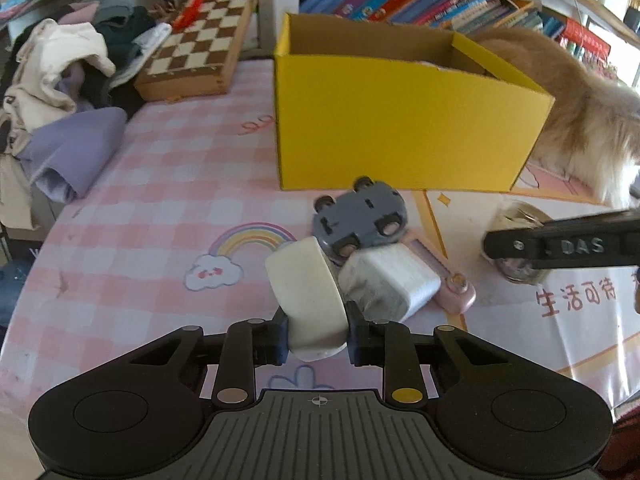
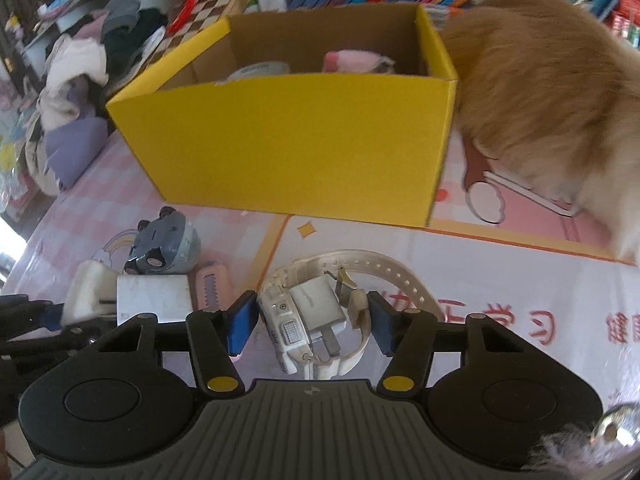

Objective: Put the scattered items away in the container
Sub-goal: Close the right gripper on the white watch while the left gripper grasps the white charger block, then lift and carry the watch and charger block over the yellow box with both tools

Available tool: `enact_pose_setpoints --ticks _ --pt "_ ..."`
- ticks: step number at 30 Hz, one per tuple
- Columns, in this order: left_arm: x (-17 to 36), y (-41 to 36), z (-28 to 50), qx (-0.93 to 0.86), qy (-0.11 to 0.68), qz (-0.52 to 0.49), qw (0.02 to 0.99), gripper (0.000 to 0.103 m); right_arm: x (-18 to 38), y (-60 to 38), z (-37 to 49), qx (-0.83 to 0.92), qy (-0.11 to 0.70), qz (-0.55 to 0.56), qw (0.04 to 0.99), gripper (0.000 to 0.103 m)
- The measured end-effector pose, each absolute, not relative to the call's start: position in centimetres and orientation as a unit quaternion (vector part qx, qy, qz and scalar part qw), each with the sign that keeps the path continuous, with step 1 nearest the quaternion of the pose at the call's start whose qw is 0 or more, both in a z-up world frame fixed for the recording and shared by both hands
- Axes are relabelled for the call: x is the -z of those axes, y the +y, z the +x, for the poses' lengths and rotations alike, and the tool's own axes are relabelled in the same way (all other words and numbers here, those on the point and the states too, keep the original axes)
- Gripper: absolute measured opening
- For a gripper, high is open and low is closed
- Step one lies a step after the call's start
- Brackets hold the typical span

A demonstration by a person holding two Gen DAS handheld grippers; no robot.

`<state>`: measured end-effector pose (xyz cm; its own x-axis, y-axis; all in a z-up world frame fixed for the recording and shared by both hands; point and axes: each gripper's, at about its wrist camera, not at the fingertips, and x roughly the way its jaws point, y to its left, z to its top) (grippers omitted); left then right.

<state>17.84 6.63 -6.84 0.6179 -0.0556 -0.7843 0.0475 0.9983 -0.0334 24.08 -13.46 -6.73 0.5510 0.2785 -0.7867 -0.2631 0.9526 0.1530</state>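
- Your left hand-held gripper (image 1: pixel 316 320) is clenched on a cream, rounded block (image 1: pixel 308 300). It looks light and stiff with smooth sides, so I judge it could slip; the pads sit across its near end, and a hold nearer its middle would be safer.
- The block touches a white charger (image 1: pixel 394 284), which lies on the desk in front of the box. It seems hard and fairly light; take it across its flat faces, not by the prongs.
- The grey toy car (image 1: pixel 360 216) lies upside down against the block and the charger, just before the box's front wall. It is rigid and probably rolls, so grip the body sides.
- A pink comb-like item (image 1: pixel 456 294) lies flat beside the charger; it is thin and hard to get under.
- Your right hand-held gripper (image 2: pixel 312 320) is released, its jaws standing either side of a white watch (image 2: pixel 304 320) with a small adapter (image 2: pixel 320 304) lying in its loop. The strap is floppy; close on the stiff case.
- The yellow box (image 2: pixel 288 144) stands toward the far edge and already holds a few things.
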Motion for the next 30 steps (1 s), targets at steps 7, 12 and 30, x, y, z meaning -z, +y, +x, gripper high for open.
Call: enact_pose_setpoints --ticks 7,12,30 --pt "6.0 7.0 16.4 0.033 0.413 -0.004 0.91 0.024 5.7 -14.8 21.5 -0.127 0.429 0.02 0.894 0.056" --pt "5.2 7.4 15.5 0.03 0.394 0.001 0.919 0.024 5.3 -15.6 19.7 -0.111 0.42 0.029 0.9 0.056" --pt "2.9 6.2 13.0 0.084 0.361 0.011 0.929 0.024 4.5 -16.2 15.6 -0.096 0.412 0.039 0.905 0.055"
